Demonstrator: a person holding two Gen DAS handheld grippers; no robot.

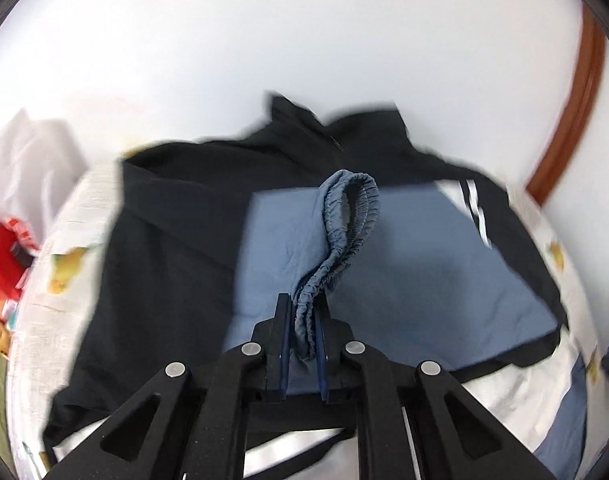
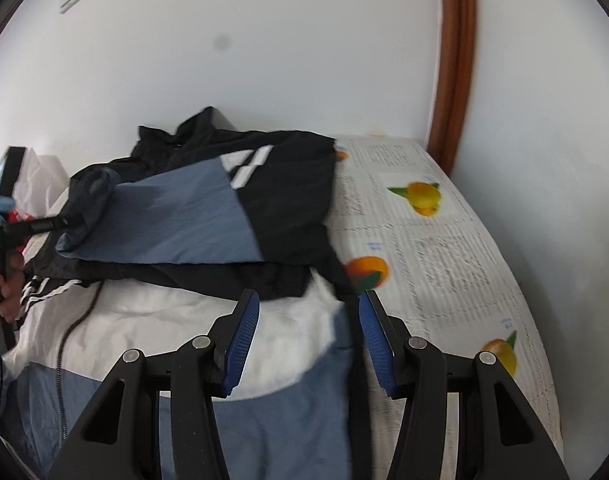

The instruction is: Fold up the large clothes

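While my left gripper (image 1: 302, 320) is pinched shut on the blue cuff (image 1: 344, 232), the sleeve runs straight away from it toward the table's (image 2: 444, 240) far edge, over the jacket (image 1: 176, 240). My right gripper (image 2: 309, 332) hangs open, empty, tilted down by the hem near the table's front edge.

You had almost nothing readable in front of you. The tablecloth (image 2: 444, 248) carried blocks of printed lines beside its fruit pictures, but they were too fine and blurred to make out, as were the small blue marks near them. The jacket (image 2: 288, 200) bore only plain white stripes, with no brand name you could read.
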